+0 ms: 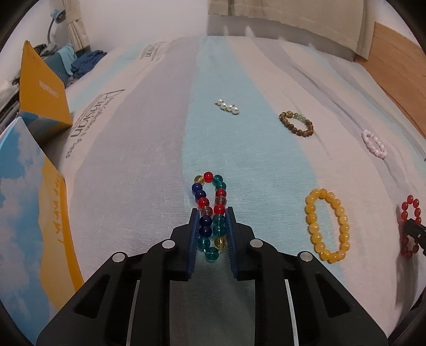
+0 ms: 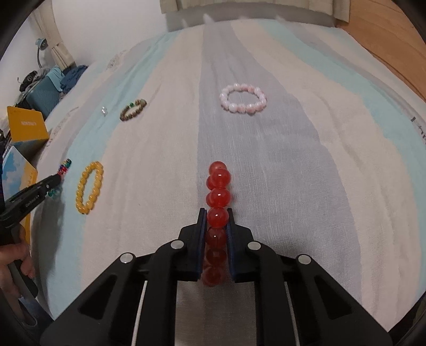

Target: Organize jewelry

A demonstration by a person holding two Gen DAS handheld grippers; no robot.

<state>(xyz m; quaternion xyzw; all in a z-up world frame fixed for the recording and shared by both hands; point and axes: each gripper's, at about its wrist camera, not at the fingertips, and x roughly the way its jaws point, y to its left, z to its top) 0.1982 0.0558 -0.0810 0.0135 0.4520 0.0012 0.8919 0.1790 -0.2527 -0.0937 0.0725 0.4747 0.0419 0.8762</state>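
Left gripper: jaws pinched on the multicolour bracelet, which is squeezed into a narrow loop, long axis pointing straight away along the fingers. Right gripper: jaws clamped on the red bracelet, flattened edge-on, long axis also pointing away. Yellow bracelet is seen between the two. Farther out, brown, pink and pearl pieces are spread on the striped bedsheet. Boxes are stacked at left; curtain hangs behind.
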